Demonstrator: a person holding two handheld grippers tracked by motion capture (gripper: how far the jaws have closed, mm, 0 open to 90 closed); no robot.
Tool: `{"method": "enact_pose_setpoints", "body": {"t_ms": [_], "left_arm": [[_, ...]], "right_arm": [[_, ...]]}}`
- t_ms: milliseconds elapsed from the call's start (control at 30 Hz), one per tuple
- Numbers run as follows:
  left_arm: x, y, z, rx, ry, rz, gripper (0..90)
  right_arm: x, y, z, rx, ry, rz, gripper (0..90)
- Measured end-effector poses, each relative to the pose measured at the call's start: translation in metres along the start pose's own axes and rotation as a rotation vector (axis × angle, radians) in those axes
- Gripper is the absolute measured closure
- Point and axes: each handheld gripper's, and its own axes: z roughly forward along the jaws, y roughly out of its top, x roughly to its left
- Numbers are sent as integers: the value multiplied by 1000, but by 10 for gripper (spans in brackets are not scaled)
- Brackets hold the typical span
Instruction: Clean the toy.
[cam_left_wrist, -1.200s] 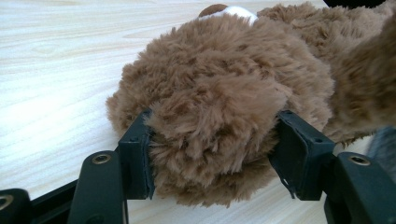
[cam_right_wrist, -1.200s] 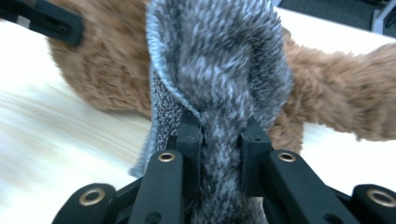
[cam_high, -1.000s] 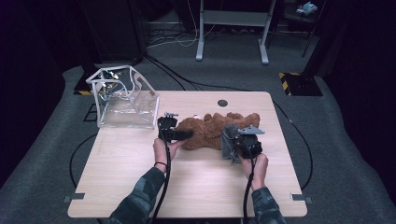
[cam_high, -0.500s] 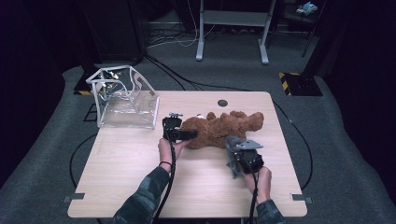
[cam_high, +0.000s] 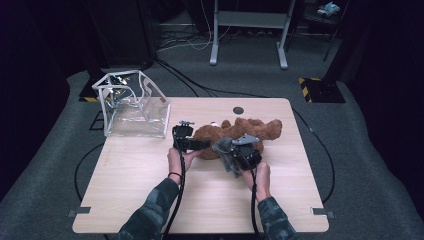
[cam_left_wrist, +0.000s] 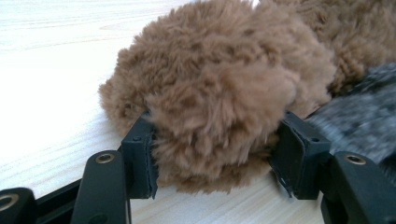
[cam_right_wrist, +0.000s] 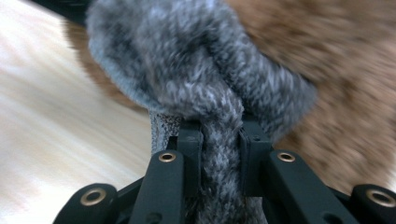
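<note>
Step in hand, as judged: working the grey knitted garment (cam_right_wrist: 205, 93) on or off the brown plush bear (cam_high: 235, 134); direction cannot be told. The bear lies on its side near the far edge of the tabletop (cam_high: 150, 200), about mid-width.

Left hand-held gripper (cam_left_wrist: 217, 154): jaws clamped around a fluffy limb of the bear, pile bulging between them. Right hand-held gripper (cam_right_wrist: 219, 140): jaws pressed together on a fold of the garment, which wraps the bear's near side.

Next move likely calls for the left to anchor the limb while the right draws the knit along it, without snagging.

Count: one bear, one garment, one clear box (cam_high: 132, 107) at the far-left corner, two grippers.
</note>
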Motion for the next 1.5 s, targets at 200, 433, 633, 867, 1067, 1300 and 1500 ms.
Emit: {"method": "enact_pose_setpoints", "body": {"t_ms": [200,433,633,867,1067,1300,1500], "left_arm": [[8,-1,-20,-63,-8,3,386],[13,5,-36,-92,27,25,385],[18,6,-24,-54,38,16,396],[18,5,-19,-49,35,0,411],[19,4,-18,-45,34,0,414],[18,1,-19,-55,27,3,393],[17,1,-15,-45,33,19,379]], "right_arm": [[-11,1,-12,-32,-25,31,746],[13,20,-14,-77,7,-24,743],[34,31,7,-63,33,-33,740],[54,23,22,-2,105,-102,739],[56,10,46,119,180,-95,739],[45,17,18,52,176,-92,739],[25,21,9,15,114,-17,738]]}}
